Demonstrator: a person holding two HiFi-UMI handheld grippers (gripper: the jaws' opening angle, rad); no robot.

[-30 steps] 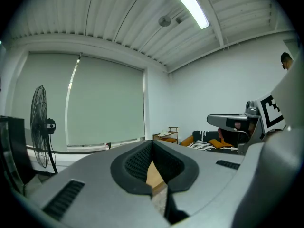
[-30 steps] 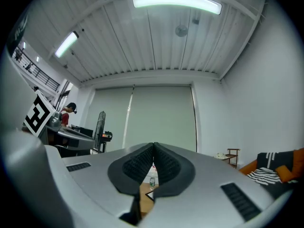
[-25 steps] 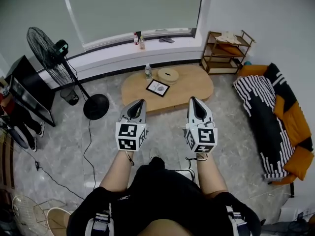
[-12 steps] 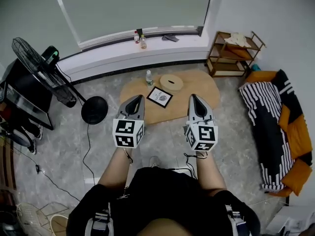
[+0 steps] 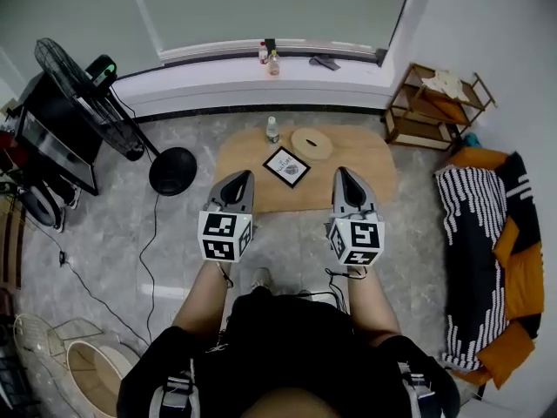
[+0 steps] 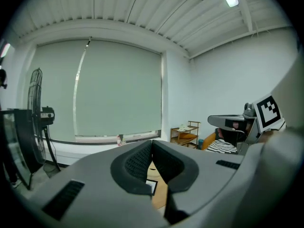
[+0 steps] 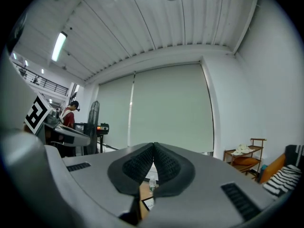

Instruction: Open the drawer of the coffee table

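The left gripper (image 5: 246,176) and the right gripper (image 5: 341,171) were held side by side in front of the person, both pressed together with nothing between them. In each gripper view the ribbed pads (image 6: 137,163) (image 7: 137,166) met at the tip. Both pointed towards the coffee table (image 5: 370,159), a low oval wooden piece lying ahead of and below them. In the head view their tips overlapped its near edge, but they were raised in the air and apart from it. The drawer itself could not be made out from above; it perhaps sat under the top, on a side that no view showed. On the table stood a small clear bottle (image 5: 272,130) near the far edge. A round wooden disc (image 5: 312,143) lay just beside it, and a black-framed card (image 5: 286,166) lay nearer the grippers, roughly between their two lines. Grey marbled floor (image 5: 287,233) spread between the person's feet and the table. To the left stood a pedestal fan (image 5: 83,81), with a dark cable (image 5: 155,242) trailing across the floor. Beyond the table ran a long window sill (image 5: 218,59) bearing two small bottles (image 5: 268,55). A wooden shelf unit (image 5: 435,107) stood at the far right, and a sofa with a striped throw (image 5: 479,233) lined the right wall.
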